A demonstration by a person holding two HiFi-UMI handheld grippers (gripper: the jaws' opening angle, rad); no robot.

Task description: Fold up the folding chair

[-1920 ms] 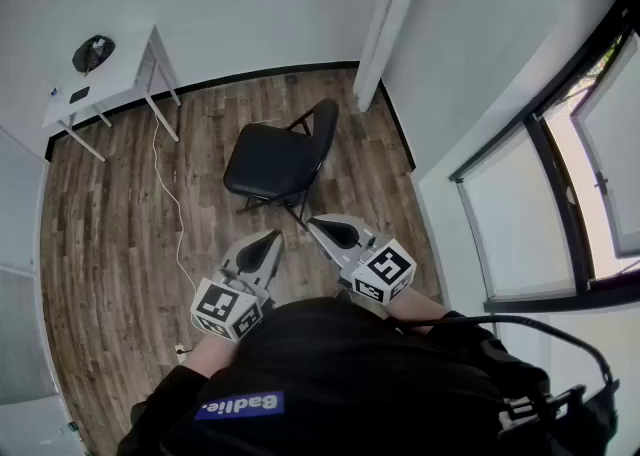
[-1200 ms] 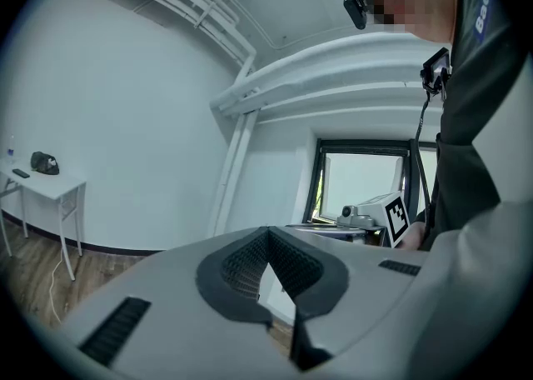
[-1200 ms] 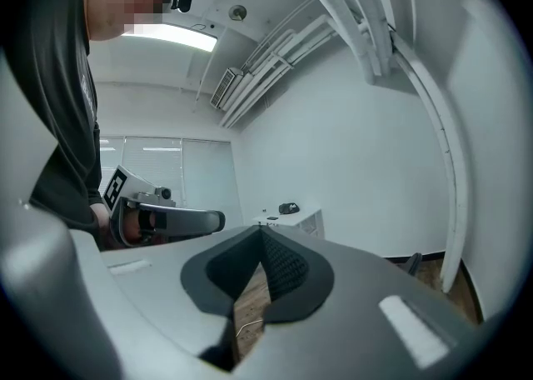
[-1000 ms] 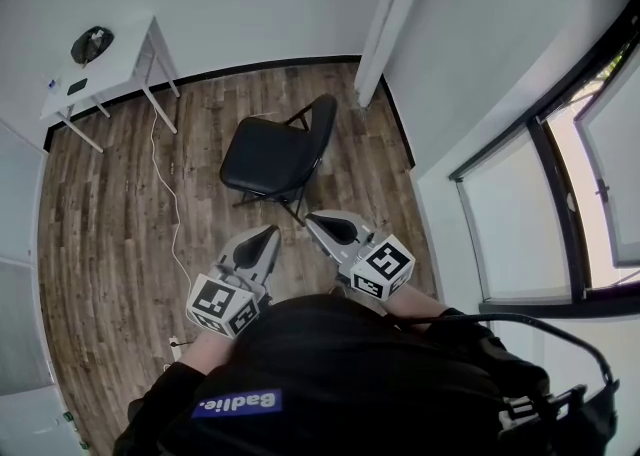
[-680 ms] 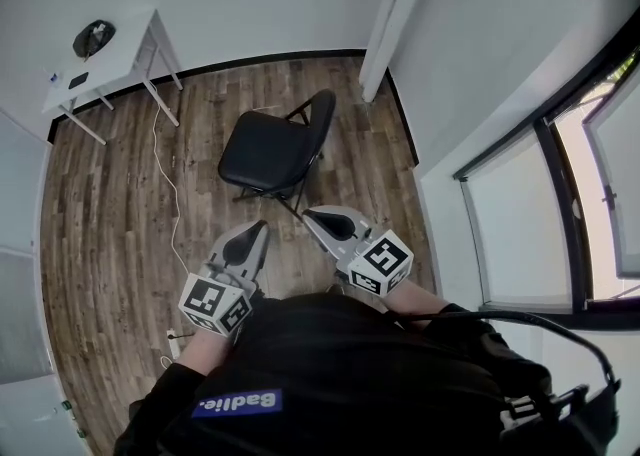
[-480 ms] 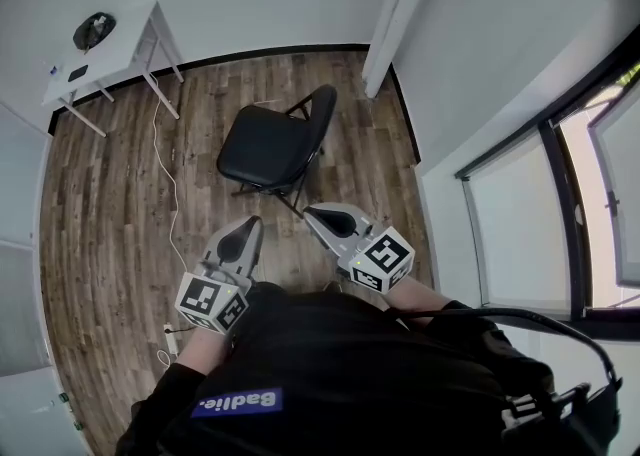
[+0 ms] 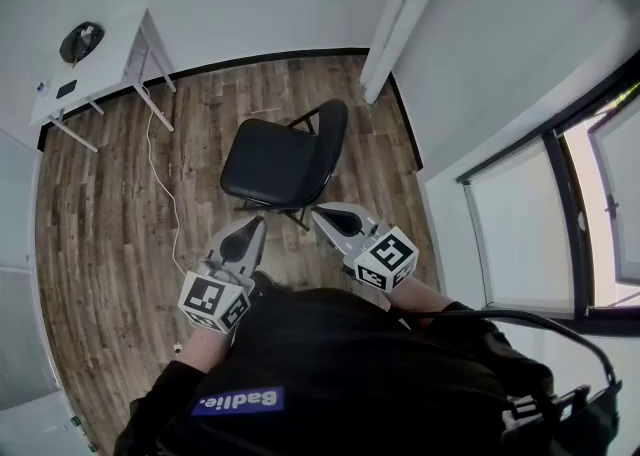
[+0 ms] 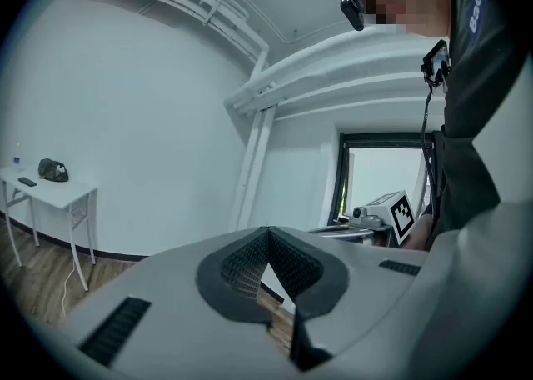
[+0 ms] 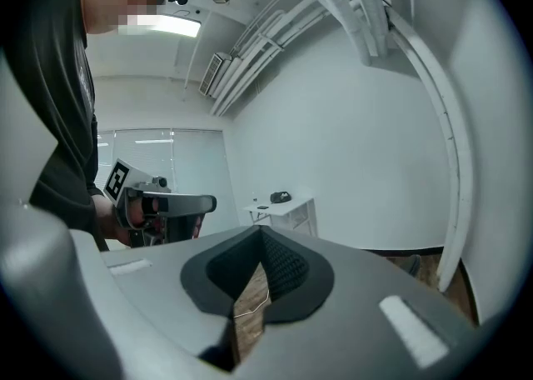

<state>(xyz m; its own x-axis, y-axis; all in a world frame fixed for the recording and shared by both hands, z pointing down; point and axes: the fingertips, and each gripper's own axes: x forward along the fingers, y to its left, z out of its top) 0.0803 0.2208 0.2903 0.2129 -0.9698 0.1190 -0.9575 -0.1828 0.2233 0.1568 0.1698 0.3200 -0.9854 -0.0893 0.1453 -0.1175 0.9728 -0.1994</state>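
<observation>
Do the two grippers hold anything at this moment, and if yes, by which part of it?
Nothing is held. The left gripper and right gripper are shut and empty; the folding chair stands unfolded, apart from both.

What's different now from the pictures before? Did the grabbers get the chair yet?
Not yet. The left gripper and right gripper moved forward, closer to the folding chair, as the person stepped nearer. Both are shut and empty; nothing was grabbed. The chair still stands unfolded in its place, and the white table stayed put.
</observation>
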